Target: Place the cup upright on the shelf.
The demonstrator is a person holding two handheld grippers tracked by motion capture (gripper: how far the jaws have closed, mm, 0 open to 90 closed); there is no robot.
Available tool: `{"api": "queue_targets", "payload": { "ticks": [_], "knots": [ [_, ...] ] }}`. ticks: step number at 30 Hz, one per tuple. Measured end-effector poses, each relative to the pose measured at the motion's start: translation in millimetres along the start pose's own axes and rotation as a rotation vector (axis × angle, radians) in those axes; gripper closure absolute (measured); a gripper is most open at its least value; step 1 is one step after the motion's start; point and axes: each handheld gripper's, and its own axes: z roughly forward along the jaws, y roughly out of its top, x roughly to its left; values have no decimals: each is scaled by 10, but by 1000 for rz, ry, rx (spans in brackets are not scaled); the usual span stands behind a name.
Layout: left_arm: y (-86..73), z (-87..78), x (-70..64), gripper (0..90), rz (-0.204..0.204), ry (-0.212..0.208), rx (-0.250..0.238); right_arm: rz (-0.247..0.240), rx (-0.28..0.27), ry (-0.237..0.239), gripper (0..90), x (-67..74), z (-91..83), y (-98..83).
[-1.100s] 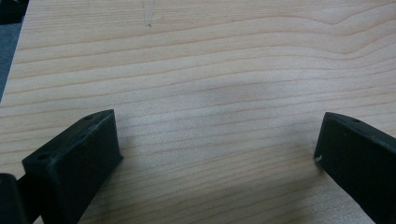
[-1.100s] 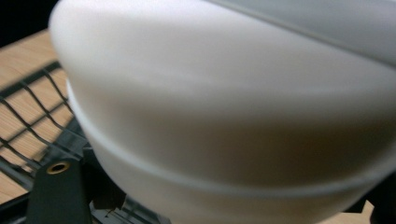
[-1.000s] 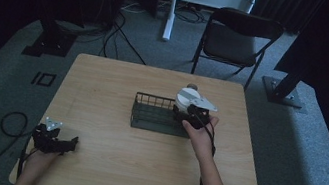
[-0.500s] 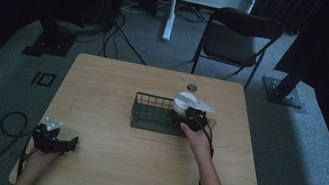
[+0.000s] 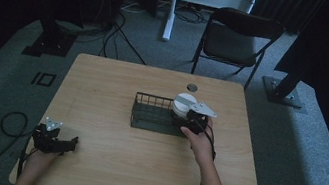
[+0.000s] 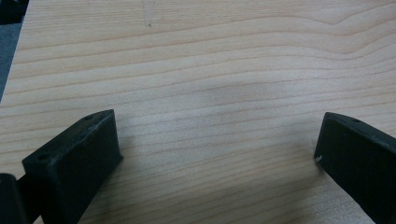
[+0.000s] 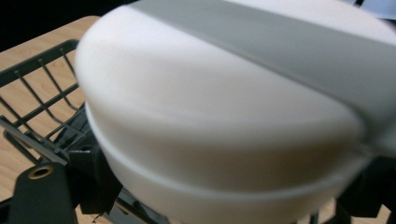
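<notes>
Since a second ago your right gripper (image 5: pixel 187 118) has carried the white bowls (image 5: pixel 183 104) a little leftward, further over the right end of the wire basket (image 5: pixel 151 115); half a second ago they hung closer to the basket's right rim. Your left gripper (image 5: pixel 69 143) has not shifted: it lies at the table's (image 5: pixel 119 80) near-left corner, well apart from the basket.

Count them: one black wire basket, sitting near the middle of the table. One stack of white bowls, which in the right gripper view (image 7: pixel 224 116) looks like two nested, a seam running between them, though the blur makes that count uncertain. One small round hole (image 5: pixel 191 87) in the tabletop, just behind the basket. One folding chair (image 5: pixel 235 36) on the floor beyond the table, further back than the basket.

Your right gripper has the bowl stack between its jaws, held over the basket's right end; the bowls bulk between the dark jaw parts at the lower left and lower right of that view, with the basket's wires below and to the left. Whether the stack touches the basket wires I cannot tell.

Your left gripper's jaws stand wide apart in the left gripper view (image 6: pixel 219 154), with nothing between them but bare wood.
</notes>
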Motion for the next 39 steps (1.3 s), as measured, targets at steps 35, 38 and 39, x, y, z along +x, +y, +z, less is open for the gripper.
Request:
{"api": "queue_targets", "payload": {
  "ticks": [35,38,39],
  "knots": [
    [0,0,0,2,0,0,0,15,-18,-16,127,-114,-392,-248],
    [0,0,0,3,0,0,0,16,-18,-14,127,-143,-444,-301],
    [0,0,0,3,0,0,0,15,-17,-14,127,-157,-466,-321]
  ]
}}
